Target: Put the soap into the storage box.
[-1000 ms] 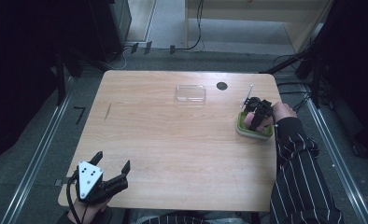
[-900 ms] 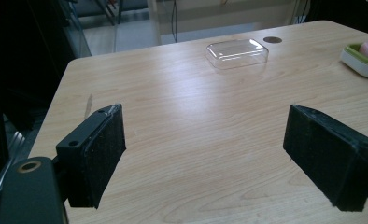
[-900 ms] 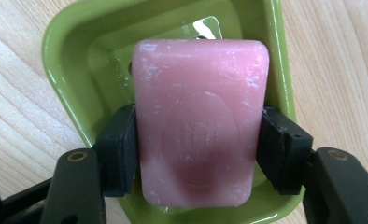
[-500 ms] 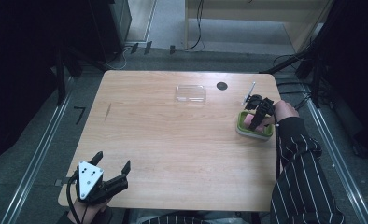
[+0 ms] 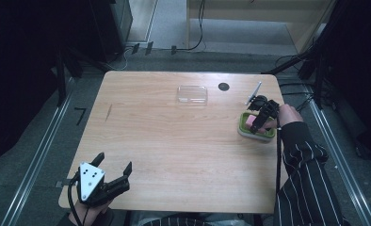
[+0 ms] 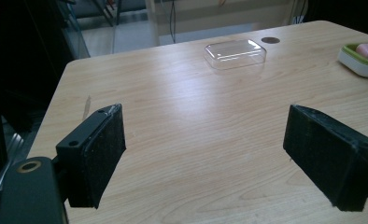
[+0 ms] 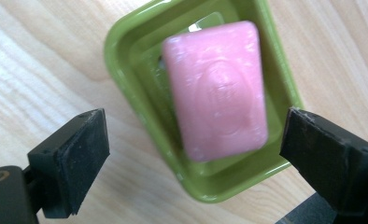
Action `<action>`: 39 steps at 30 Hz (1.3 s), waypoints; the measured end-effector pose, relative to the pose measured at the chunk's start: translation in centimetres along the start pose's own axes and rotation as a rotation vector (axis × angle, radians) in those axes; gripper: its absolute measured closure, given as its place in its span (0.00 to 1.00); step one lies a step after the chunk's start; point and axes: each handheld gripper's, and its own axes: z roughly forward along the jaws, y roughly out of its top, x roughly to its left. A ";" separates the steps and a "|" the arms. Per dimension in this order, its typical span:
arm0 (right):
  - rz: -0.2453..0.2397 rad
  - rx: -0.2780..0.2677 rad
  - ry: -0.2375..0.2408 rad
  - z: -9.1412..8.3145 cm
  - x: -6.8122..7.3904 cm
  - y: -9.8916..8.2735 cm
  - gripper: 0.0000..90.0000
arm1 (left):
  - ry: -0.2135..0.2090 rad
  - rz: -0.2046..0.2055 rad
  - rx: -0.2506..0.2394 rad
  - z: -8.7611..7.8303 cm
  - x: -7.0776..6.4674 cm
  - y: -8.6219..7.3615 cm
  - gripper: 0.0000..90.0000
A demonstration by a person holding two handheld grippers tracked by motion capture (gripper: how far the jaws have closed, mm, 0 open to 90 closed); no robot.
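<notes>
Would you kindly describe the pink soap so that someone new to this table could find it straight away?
Start at the wooden table and go to its right edge, where the right gripper hovers with open fingers. Beneath it sits a green dish, and the pink soap lies inside it. It is the only pink thing there; the clear lid farther back is colourless.

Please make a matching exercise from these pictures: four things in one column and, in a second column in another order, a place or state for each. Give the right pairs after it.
Things
1. pink soap bar
2. clear plastic lid
3. left gripper
4. green soap dish

Places or states
A. at the table's near left corner, jaws open
B. at the right edge of the table, holding the bar
C. lying in the dish
D. alone near the far edge, beside a dark round spot

Pairs: 1-C, 2-D, 3-A, 4-B
</notes>
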 end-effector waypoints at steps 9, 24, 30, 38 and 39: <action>0.017 0.027 -0.005 -0.3 2.3 -0.6 0.05 | -0.003 0.002 0.000 0.0 0.0 0.0 0.15; -0.005 0.059 0.005 0.0 6.8 -2.4 0.05 | -0.006 0.002 -0.002 0.1 -0.1 0.1 0.15; -0.035 0.068 0.019 0.3 9.3 -3.0 0.05 | -0.008 0.004 -0.002 0.1 -0.1 0.1 0.15; -0.090 0.080 0.024 1.0 12.1 -4.2 0.05 | -0.011 0.007 -0.002 0.3 -0.2 0.1 0.15; -0.099 0.087 0.025 1.1 12.4 -4.4 0.05 | -0.011 0.008 -0.001 0.3 -0.2 0.2 0.15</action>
